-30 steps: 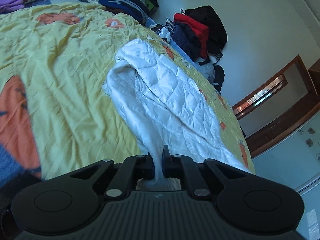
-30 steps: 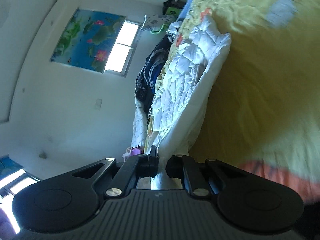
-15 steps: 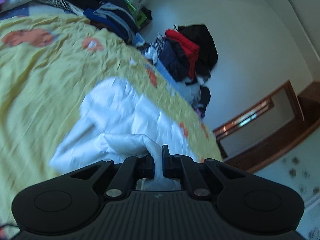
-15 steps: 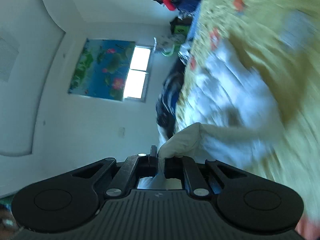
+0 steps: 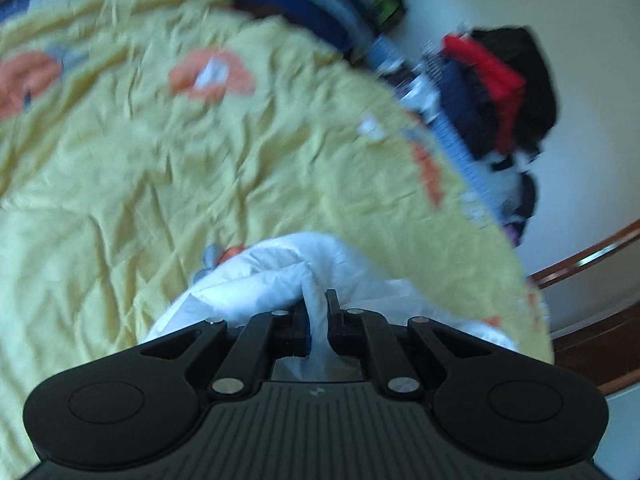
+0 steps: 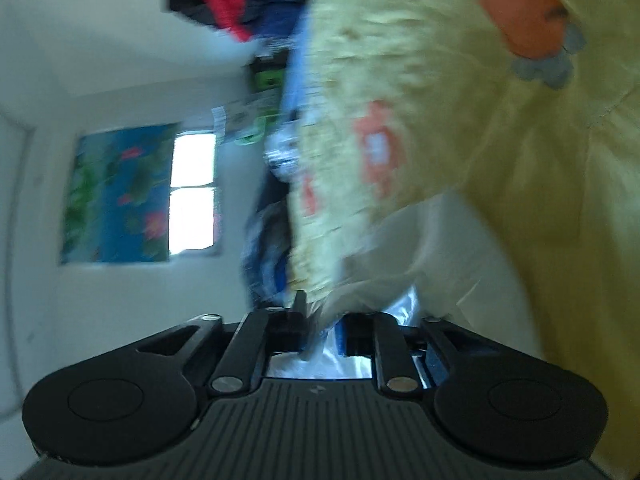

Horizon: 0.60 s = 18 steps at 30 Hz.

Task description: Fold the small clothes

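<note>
1. The left gripper (image 5: 317, 322) has its jaws drawn narrow, with a pinch of the white garment (image 5: 280, 280) rising between them; the cloth bunches into a fold just beyond the fingertips.
2. The right gripper (image 6: 320, 330) looks a little wider than the left, and pale cloth of the white garment (image 6: 416, 248) runs into the gap. Whether it is truly clamped or only lying there, I cannot tell (the view is badly smeared).
3. The garment lies on the yellow bedspread (image 5: 180, 152), at its near part close to both tools, gathered up rather than spread flat. A heap of dark and red clothes (image 5: 492, 88) sits at the far right edge of the bed, well apart from it.
4. My reading is that a fold is in mid-carry: one edge is lifted by both tools and being brought over the rest of the cloth.
5. The next move calls for laying the held edge down squarely onto the lower layer, both tools level, before the jaws let go; uneven lowering would probably leave a skewed fold.
</note>
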Tool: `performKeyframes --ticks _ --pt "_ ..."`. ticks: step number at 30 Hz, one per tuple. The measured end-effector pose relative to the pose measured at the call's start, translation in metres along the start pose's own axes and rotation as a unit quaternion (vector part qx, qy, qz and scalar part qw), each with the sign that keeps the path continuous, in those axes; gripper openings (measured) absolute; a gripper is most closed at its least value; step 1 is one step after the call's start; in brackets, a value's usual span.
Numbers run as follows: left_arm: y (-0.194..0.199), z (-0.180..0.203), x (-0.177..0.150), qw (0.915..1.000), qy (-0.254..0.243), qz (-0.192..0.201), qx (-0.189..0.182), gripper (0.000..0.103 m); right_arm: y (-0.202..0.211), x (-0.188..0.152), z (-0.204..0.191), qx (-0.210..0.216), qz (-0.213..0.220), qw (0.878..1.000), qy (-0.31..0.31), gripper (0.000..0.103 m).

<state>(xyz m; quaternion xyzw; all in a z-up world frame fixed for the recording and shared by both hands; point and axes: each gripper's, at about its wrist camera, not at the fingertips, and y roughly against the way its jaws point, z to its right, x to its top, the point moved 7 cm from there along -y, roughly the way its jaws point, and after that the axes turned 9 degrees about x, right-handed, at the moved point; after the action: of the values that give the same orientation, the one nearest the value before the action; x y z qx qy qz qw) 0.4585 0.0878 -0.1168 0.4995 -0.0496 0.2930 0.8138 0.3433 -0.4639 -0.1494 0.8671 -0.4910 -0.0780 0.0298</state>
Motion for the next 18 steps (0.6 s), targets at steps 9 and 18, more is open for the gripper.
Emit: performKeyframes --ticks 9,18 --pt "0.014 -0.015 0.011 0.9899 0.095 -0.028 -0.101 0.059 0.021 0.011 -0.007 0.040 0.036 0.999 0.004 0.087" --pt "0.110 0.065 -0.012 0.9597 -0.126 0.250 0.025 0.088 0.010 -0.069 -0.129 -0.042 0.062 0.904 0.422 0.091"
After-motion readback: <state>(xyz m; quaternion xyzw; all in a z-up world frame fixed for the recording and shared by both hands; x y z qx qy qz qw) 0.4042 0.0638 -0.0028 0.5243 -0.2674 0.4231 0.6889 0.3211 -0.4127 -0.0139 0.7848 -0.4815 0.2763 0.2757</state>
